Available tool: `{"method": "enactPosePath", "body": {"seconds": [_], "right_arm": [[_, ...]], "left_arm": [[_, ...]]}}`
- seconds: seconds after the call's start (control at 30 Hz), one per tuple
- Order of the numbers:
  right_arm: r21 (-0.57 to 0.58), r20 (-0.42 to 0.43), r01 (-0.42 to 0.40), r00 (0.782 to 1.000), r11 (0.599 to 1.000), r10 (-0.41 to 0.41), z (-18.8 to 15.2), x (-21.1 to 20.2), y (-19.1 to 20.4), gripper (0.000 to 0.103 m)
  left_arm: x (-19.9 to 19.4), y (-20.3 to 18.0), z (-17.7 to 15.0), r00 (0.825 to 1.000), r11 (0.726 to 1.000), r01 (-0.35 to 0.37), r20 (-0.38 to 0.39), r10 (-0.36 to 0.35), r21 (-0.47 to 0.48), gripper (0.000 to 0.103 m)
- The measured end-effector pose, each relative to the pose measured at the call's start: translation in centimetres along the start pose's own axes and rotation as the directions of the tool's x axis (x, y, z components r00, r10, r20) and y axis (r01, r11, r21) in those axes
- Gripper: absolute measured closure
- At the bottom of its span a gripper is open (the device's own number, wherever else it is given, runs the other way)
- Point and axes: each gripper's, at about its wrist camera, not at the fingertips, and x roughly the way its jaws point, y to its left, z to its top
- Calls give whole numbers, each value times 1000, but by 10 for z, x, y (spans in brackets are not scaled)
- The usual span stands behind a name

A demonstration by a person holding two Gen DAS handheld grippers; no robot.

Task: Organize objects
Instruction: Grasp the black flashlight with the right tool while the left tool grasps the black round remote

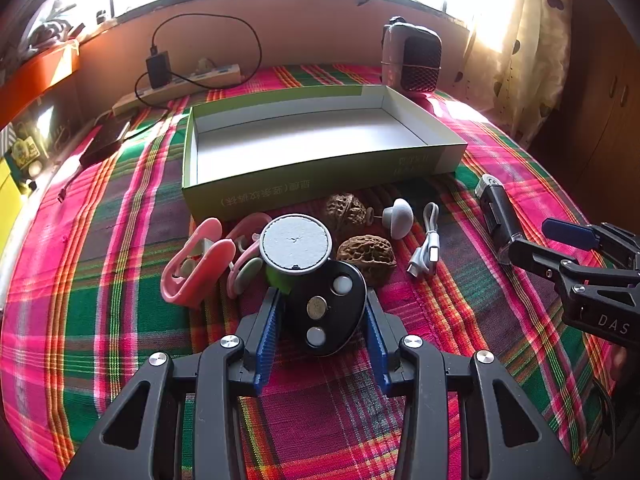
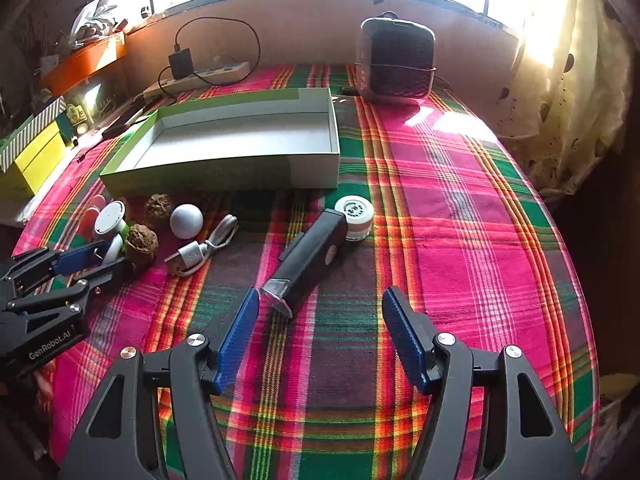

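An open green box with a white inside [image 1: 304, 140] stands on the plaid cloth; it also shows in the right wrist view [image 2: 240, 140]. In front of it lie pink clips [image 1: 192, 264], a white-topped green cup [image 1: 295, 244], two walnuts [image 1: 366, 254], a white mushroom-shaped knob [image 1: 398, 216], a white USB cable [image 1: 426, 248] and a black torch [image 2: 308, 264]. My left gripper [image 1: 322, 312] has its blue pads on both sides of a black oval device [image 1: 324, 308] lying on the cloth. My right gripper [image 2: 316, 332] is open and empty, just short of the torch.
A small white jar [image 2: 354, 216] stands by the torch's far end. A dark heater [image 2: 394, 60] stands at the back right. A power strip with a charger [image 1: 176, 80] lies along the back wall. Boxes [image 2: 32, 148] are stacked at the left edge.
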Motion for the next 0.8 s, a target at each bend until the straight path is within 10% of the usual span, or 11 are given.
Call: {"method": "enactPosePath", "body": {"seconds": [0.6,0.8], "right_arm": [[59,-51,49,998,997,-46,17,36,-2,39],[53,-35,47,998,997,-45,14,31,-2,64]], "left_arm": [[0,-1,-1,1000,1000,-11,0,11,6,66],[0,0,-1,1000,1000,6,5,-6,-23,66]]}}
